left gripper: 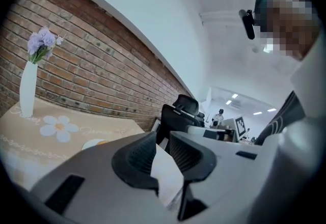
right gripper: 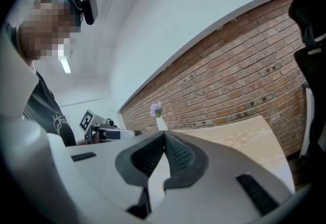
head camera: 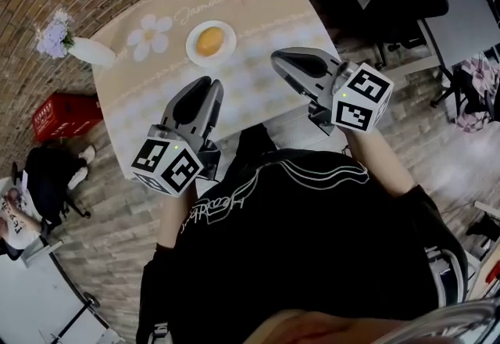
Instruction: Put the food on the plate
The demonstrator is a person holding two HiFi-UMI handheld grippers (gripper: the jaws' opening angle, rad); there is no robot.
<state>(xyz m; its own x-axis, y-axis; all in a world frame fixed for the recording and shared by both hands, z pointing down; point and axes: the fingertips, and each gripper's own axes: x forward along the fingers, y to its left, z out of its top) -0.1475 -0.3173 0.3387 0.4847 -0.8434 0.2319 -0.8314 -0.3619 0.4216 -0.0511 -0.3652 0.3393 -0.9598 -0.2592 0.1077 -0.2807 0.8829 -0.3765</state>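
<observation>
Found the food (head camera: 210, 41), a rounded orange-yellow piece (a bun or a fruit, too small to tell which), already lying in the middle of the small white plate (head camera: 191, 51) on the far half of the table (head camera: 258, 14). Saw no other food on the cloth, only a vase (head camera: 90, 51) of flowers at the far left corner, well apart from the plate.

Found both grippers hanging over the near edge of the table, well short of the plate and touching nothing. Read the left gripper (left gripper: 162, 136) as barely parted, a narrow slit between the jaws and nothing in it. Read the right gripper (right gripper: 164, 134) as closed, tips meeting, likewise empty.

Judged the piece light, smooth-skinned and round, so apt to roll on the plate or squirt out of a grip placed too high or too low. Guessed it possibly soft enough to dent under a hard squeeze. Reckoned the safest hold to be from above, jaws well parted and then closed gently across the widest part, one pad on either side. Expected the plate to slide on the cloth if nudged sideways. Judged nothing left to carry, going by the piece's place on the plate.
</observation>
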